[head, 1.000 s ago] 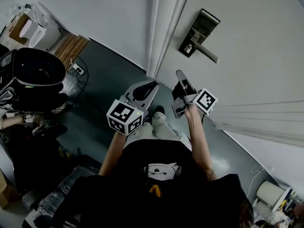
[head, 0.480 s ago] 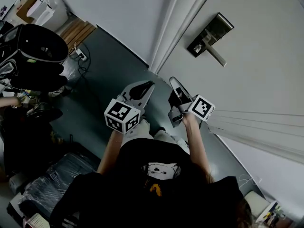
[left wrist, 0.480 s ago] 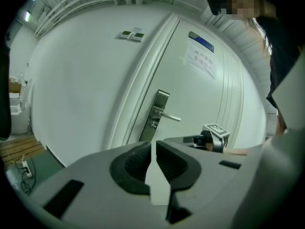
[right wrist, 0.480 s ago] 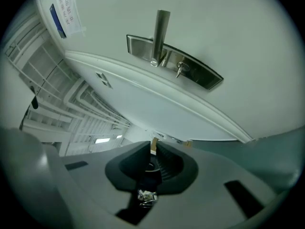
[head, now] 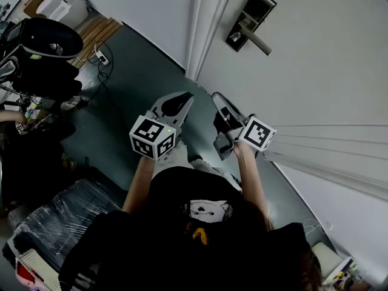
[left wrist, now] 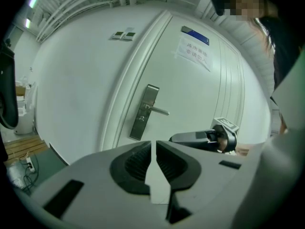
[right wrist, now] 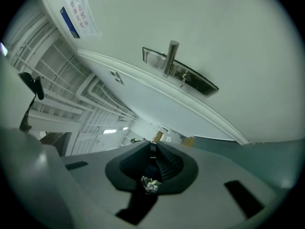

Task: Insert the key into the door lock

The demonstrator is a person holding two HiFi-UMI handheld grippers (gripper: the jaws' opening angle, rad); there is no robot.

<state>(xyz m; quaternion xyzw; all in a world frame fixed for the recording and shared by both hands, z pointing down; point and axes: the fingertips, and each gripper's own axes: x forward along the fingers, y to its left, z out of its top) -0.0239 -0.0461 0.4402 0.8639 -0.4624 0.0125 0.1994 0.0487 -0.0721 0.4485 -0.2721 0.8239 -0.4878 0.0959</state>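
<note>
— Grey plastic on the left first: what is the left hand-held gripper [head: 180,100] doing?

— Its jaws are pressed together with nothing between them. It points at the door, below and left of the door lock [head: 250,17] and well apart from it.

— And the right hand-held gripper [head: 219,102]?

— It is just beside the left one, also below the lock, and I judge it the nearer of the two. Its jaws are closed down on a small bright metal thing that I take for the key [right wrist: 149,183], which sits deep at the jaw root.

— So which way does the key have to travel?

— Forward and up. In the right gripper view the lock plate lies above the line of the jaws with a wide gap in between. The plate's long axis slants across the picture, and the lever handle [right wrist: 169,56] juts out from the plate. Nothing stands in the way.

— What can't you make out?

— The keyhole. A small stub [right wrist: 182,81] shows on the plate beside the lever, but I cannot tell whether it is the cylinder. Only a glint of the key shows, so its blade and long axis are hidden. I would guess the blade runs along the jaws.
</note>
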